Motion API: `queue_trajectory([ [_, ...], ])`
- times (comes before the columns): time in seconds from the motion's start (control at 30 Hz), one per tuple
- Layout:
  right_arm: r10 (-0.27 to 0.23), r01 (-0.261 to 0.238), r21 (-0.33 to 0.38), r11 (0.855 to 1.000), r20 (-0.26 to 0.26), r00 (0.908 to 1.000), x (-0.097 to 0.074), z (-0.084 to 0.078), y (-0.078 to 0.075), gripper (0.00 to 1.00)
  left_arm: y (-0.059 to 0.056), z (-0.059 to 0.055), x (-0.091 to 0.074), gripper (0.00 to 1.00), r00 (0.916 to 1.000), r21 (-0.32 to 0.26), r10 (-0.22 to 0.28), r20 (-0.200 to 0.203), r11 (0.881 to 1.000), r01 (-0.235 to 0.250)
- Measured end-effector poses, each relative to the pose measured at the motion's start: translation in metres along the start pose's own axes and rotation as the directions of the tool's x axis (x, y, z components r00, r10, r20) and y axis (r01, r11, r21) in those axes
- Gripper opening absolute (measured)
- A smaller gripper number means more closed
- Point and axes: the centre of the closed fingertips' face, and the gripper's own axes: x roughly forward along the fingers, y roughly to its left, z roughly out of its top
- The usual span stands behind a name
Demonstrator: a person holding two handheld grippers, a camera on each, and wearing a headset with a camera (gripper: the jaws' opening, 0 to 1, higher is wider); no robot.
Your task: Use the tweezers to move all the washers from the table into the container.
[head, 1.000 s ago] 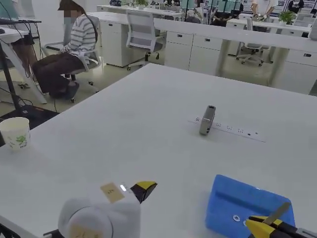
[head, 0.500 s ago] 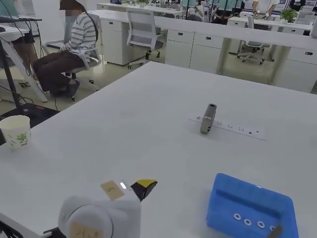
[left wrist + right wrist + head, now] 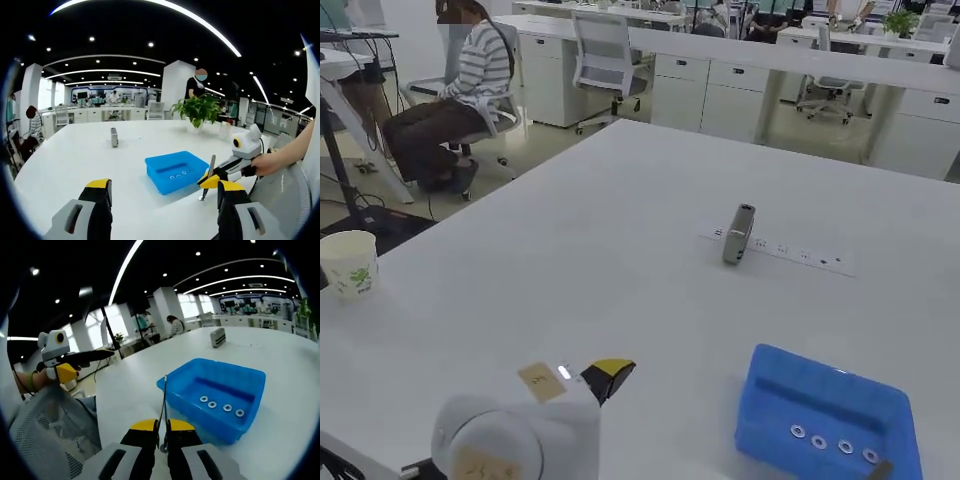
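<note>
Where right fingers (image 3: pixel 142 426) tight, tweezers (image 3: pixel 163 400) between.

The left gripper (image 3: pixel 162 185) has pale grey bodies with slotted cut-outs, black jaws and yellow caps at the tips. The right gripper (image 3: pixel 162 426) has the same build: white slotted bodies and yellow-capped jaws. In the head view the left gripper's housing is a rounded white shell carrying a tan sticker (image 3: pixel 538 382) with faint marks and a small white light (image 3: pixel 563 373). Pale mesh fabric (image 3: pixel 40 430) below the left hand (image 3: pixel 46 377) may be clothing.
</note>
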Motion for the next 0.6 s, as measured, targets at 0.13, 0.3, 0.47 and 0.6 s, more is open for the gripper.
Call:
queue_trajectory([
  [0.13, 0.003, -0.004, -0.086, 0.996, -0.008, 1.0, 0.001, -0.001, 0.01, 0.04, -0.001, -0.001, 0.0, 0.89, 1.0, -0.003, -0.004, -0.003, 1.0, 0.004],
  [0.3, 0.017, -0.041, -0.301, 0.953, -0.083, 0.9964, 0.005, -0.005, 0.022, 0.03, -0.001, -0.002, 0.001, 0.89, 0.9999, 0.0, -0.006, -0.011, 1.0, 0.006],
  [0.47, -0.002, -0.032, -0.325, 0.945, -0.102, 0.9948, 0.007, -0.006, 0.016, 0.02, -0.003, -0.003, 0.002, 0.89, 0.9997, 0.003, -0.013, -0.02, 1.0, 0.014],
  [0.6, -0.007, -0.024, -0.307, 0.951, -0.101, 0.9949, 0.005, -0.006, 0.014, 0.02, -0.004, -0.005, 0.002, 0.89, 0.9995, 0.007, -0.019, -0.026, 1.0, 0.019],
])
